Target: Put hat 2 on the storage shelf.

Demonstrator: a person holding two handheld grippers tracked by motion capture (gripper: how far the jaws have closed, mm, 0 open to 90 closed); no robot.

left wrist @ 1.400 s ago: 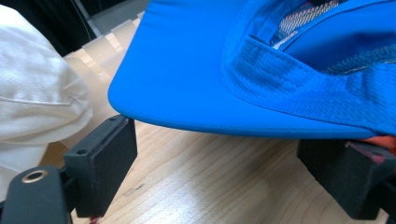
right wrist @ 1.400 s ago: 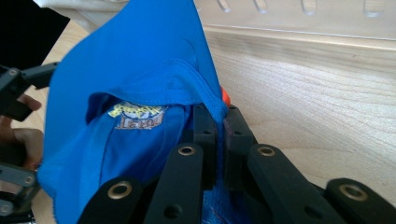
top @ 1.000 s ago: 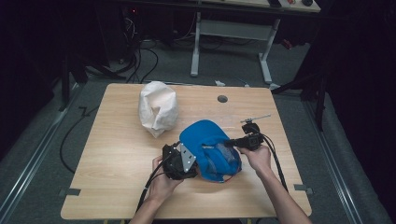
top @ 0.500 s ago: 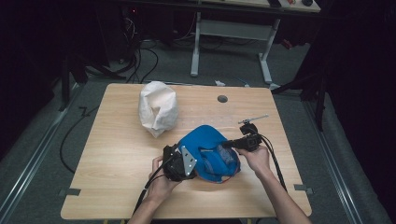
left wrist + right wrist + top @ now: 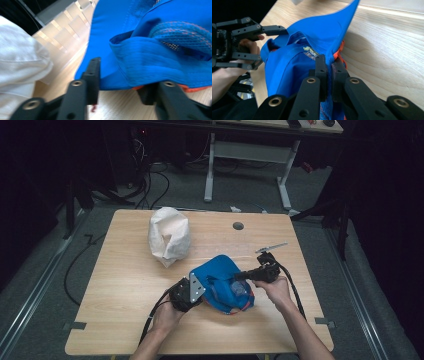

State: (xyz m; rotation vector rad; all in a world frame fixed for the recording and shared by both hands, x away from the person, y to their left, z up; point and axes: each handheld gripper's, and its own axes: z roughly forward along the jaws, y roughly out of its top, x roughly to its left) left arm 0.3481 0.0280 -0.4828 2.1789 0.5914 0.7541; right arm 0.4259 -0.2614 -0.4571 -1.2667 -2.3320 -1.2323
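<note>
Since 1 s ago the blue garment is bunched tighter and folded over betw. the two tools; the white bag is unmoved at the bench's far left-centre. Both forearms are brought in from the near edge of the bench, hands low over the wood, each wrapped round a tool w/ cable trailing back. The left tool is held at the garment's left edge, grey plate up; its jaws are seen parted in the left gripper view, w/ a folded blue hem and orange trim lying betw. them, not pinched. The right tool is angled in from the right; its jaws are closed nearly together on a raised fold of the blue cloth, w/ orange edging caught alongside. The garment is rested on the bench near the front, right of centre, apart from the bag.
</note>
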